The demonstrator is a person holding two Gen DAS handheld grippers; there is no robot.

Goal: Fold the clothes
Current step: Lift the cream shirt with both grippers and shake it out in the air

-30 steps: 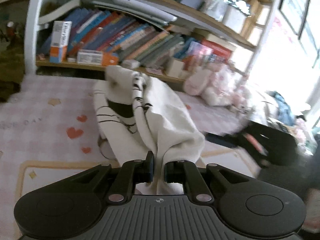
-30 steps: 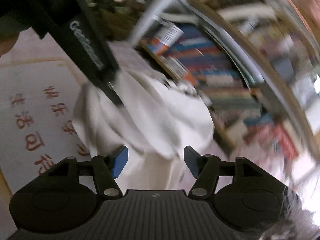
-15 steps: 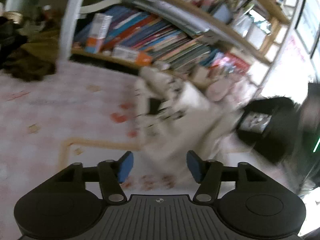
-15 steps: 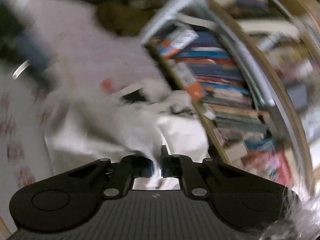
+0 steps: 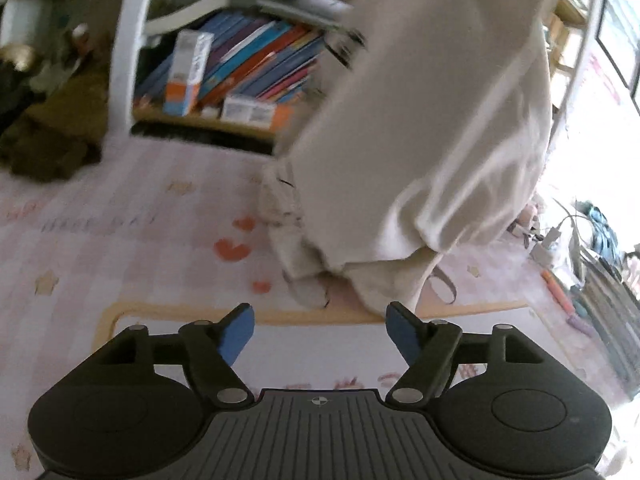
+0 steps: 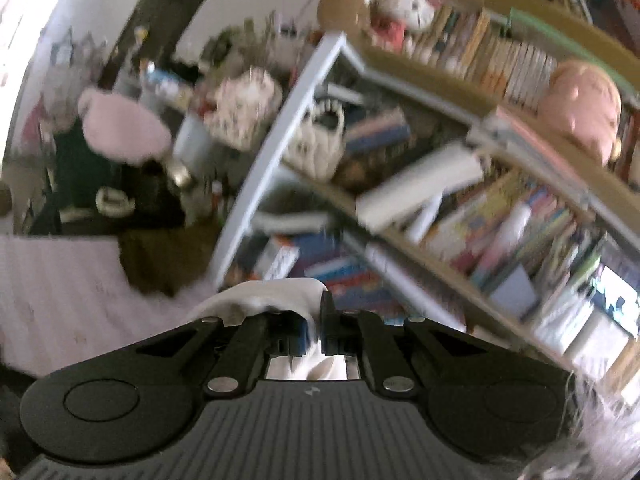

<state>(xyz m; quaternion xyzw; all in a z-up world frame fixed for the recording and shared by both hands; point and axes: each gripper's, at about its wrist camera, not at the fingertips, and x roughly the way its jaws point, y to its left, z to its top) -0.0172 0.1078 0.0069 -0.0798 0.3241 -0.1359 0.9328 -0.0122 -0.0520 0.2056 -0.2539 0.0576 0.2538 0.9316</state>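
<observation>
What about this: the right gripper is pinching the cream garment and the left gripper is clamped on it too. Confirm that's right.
Not quite. The right gripper is indeed shut on the cream garment, as the right wrist view shows. But the left gripper is not clamped on it: in the left wrist view its blue fingers are opening with nothing between them, and the garment hangs beyond them.

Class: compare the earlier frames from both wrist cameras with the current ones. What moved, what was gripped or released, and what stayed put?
The left gripper let go of the white garment; its jaws are opening with nothing between them. The right gripper closed on the garment's edge and lifted it, so the cloth now hangs. The bookshelf and pink mat stayed put.
</observation>
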